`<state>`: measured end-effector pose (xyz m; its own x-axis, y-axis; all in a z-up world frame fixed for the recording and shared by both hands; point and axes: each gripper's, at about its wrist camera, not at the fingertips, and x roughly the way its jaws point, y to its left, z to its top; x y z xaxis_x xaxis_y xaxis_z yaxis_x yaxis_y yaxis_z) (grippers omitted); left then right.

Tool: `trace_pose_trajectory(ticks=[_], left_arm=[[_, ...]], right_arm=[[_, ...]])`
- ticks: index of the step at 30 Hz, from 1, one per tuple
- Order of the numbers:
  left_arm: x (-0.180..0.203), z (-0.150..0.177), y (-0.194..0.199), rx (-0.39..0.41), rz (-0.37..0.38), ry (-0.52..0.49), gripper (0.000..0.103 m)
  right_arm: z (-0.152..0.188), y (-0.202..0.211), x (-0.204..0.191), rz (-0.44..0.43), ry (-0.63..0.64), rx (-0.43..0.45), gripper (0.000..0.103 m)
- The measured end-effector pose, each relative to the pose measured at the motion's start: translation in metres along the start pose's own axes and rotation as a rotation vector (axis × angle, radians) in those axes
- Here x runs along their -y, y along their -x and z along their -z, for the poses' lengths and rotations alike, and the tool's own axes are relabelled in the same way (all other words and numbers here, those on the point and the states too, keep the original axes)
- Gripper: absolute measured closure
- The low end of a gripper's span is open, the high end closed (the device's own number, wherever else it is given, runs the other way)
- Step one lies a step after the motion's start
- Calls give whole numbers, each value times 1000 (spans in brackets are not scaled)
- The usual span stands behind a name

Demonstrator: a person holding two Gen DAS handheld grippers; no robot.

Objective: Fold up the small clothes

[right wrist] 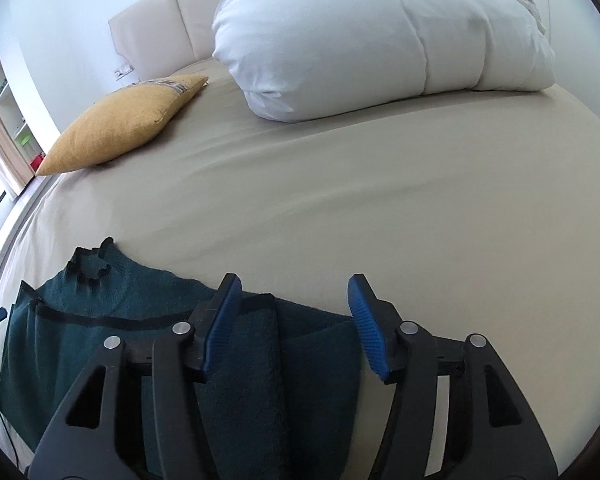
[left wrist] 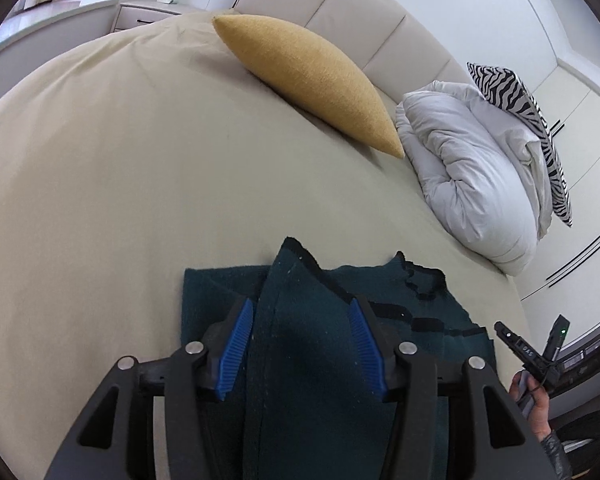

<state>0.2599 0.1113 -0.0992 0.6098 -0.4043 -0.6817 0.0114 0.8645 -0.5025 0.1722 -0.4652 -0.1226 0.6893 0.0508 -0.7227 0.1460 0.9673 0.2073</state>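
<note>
A dark teal knitted sweater [left wrist: 312, 320] with black trim lies on the beige bed sheet [left wrist: 100, 200]. In the left wrist view, my left gripper [left wrist: 302, 340] stands open, and a raised fold of the sweater sits between its blue pads [left wrist: 236, 348]. In the right wrist view, the sweater [right wrist: 100, 320] lies flat with its black-edged collar at the left. My right gripper [right wrist: 294, 320] is open over a folded sleeve strip [right wrist: 256, 360]. The right gripper also shows at the left wrist view's right edge [left wrist: 532, 344].
A yellow cushion [left wrist: 312, 76] and a rolled white duvet [left wrist: 472, 172] lie at the head of the bed, with a zebra-print pillow [left wrist: 524, 120] behind. A padded headboard [left wrist: 340, 8] and a white nightstand [left wrist: 148, 16] stand beyond.
</note>
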Motion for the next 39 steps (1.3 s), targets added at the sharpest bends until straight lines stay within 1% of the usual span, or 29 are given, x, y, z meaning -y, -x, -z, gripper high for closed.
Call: trace_pose_trajectory(ticks=[3,4,6,7,8,9,10,14,15,16,17,21,24,28,32,35,37,39], left_arm=[[4,-7,-15,-22,-82,-69,50],[5,-9,-21,-32,-111,-89,51],[6,-7,-28,-43,-130,-109,56],[9,-4,-32,-54,-142,-131,63],[11,-2,-34,-57,-153,-152,67],[13,1,-34,-56,-166,-175,74],[16,3,-35,-53,-177,-197,77],[25,5,-40,-51,-210,-252,86],[26,6,-41,-50,-215,-260,93],[27,7,-41,-45,-219,-264,95],[28,7,-40,-40,-220,-262,95],[27,10,-34,-7,-222,-247,96],[23,10,-21,47,-217,-214,97],[19,12,-4,118,-209,-172,97],[11,13,6,174,-214,-120,97],[4,14,12,214,-214,-67,97],[2,14,12,227,-216,-52,97],[2,14,7,217,-227,-56,97]], right_arm=[[6,-6,-9,-30,44,-35,48],[8,-11,-16,-26,77,-57,51],[13,-17,-26,-16,132,-84,53],[15,-20,-31,-12,157,-99,60],[19,-21,-32,-7,166,-106,69],[21,-21,-33,5,172,-110,72],[23,-21,-34,10,173,-106,72],[27,-16,-37,44,194,-84,83],[27,-14,-38,51,194,-73,86],[28,-11,-37,57,192,-62,93],[29,-7,-36,67,187,-46,96],[31,7,-33,92,181,5,97],[31,21,-39,106,194,65,98],[22,35,-44,116,198,125,98],[12,39,-40,145,183,145,98],[6,34,-36,156,165,152,98],[4,32,-36,161,155,159,98],[2,25,-35,163,150,156,98]])
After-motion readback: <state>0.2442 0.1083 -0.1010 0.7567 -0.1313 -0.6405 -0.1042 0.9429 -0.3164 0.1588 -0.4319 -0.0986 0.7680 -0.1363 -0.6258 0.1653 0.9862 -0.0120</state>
